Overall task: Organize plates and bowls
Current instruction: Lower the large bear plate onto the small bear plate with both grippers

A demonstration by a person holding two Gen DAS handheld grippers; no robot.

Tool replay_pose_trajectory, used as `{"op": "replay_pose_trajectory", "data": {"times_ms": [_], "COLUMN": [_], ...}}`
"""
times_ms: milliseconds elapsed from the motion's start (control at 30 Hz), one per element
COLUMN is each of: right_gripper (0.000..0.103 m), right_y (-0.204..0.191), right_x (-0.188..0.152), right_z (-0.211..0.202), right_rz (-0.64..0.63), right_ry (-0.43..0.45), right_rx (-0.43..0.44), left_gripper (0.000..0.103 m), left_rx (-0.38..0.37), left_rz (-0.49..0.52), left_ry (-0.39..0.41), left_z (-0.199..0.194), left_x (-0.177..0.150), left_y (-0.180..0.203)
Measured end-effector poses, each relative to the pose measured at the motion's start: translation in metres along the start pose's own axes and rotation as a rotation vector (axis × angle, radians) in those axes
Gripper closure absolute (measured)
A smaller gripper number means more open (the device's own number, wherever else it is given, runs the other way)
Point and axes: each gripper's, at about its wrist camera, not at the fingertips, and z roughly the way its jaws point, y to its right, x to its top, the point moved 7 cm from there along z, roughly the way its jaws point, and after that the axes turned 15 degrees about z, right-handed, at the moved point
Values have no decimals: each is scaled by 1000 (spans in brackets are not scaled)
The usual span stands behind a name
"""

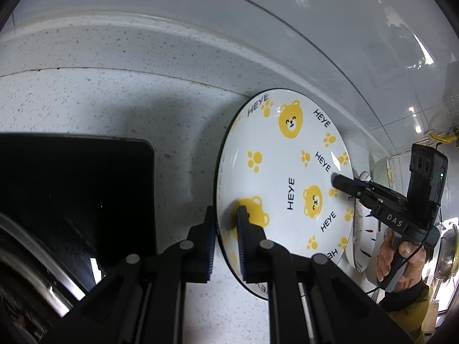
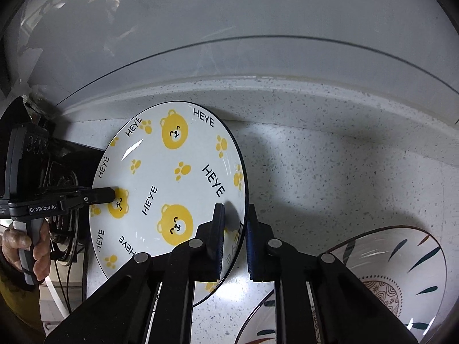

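Observation:
A white plate (image 1: 287,172) printed with yellow bears, paw prints and "HEYE" is gripped at two opposite edges. My left gripper (image 1: 226,220) is shut on its left rim, one finger on the face and one behind it. In the right wrist view the same plate (image 2: 172,177) has my right gripper (image 2: 235,218) shut on its right rim. Each view also shows the other tool: the right gripper (image 1: 336,182) reaches in from the right, the left gripper (image 2: 113,195) from the left, each in a person's hand. The plate stands tilted over the speckled counter (image 2: 344,172).
A black cooktop (image 1: 71,200) lies left of the plate, with a steel pot rim (image 1: 31,261) at the lower left. Two leaf-patterned bowls (image 2: 401,272) sit to the right on the counter. A glossy grey wall (image 2: 258,28) rises close behind the plate.

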Motion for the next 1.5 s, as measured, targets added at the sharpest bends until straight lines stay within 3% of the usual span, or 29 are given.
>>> {"op": "replay_pose_trajectory", "data": {"times_ms": [200,400,733,900,1033,1133,1300,1500], "right_gripper": [91,91,91,91,91,91,91,91], "right_y": [-5,-14,-21,-16,-12,-9,1,4], "right_x": [-13,-55,-155,-226,-280,-301,-320,-329], "right_z": [-28,-69,-133,-146,-142,-135,-113,-101], "right_rz": [-2,-26,-80,-60,-15,6,43,80], "right_ry": [5,1,-7,-19,-52,-79,-108,-101], "right_rx": [19,46,117,141,136,117,76,60], "left_gripper": [90,90,90,90,90,90,91,92], "left_rx": [2,7,-3,-16,-41,-57,-70,-76], "left_rz": [2,-4,-45,-53,-60,-66,-63,-39], "left_ry": [18,28,85,96,66,22,-41,-65], "left_z": [-29,-63,-134,-152,-152,-142,-121,-98], "left_x": [-17,-56,-166,-220,-271,-302,-330,-335], "left_y": [16,46,110,133,139,140,129,123]}}
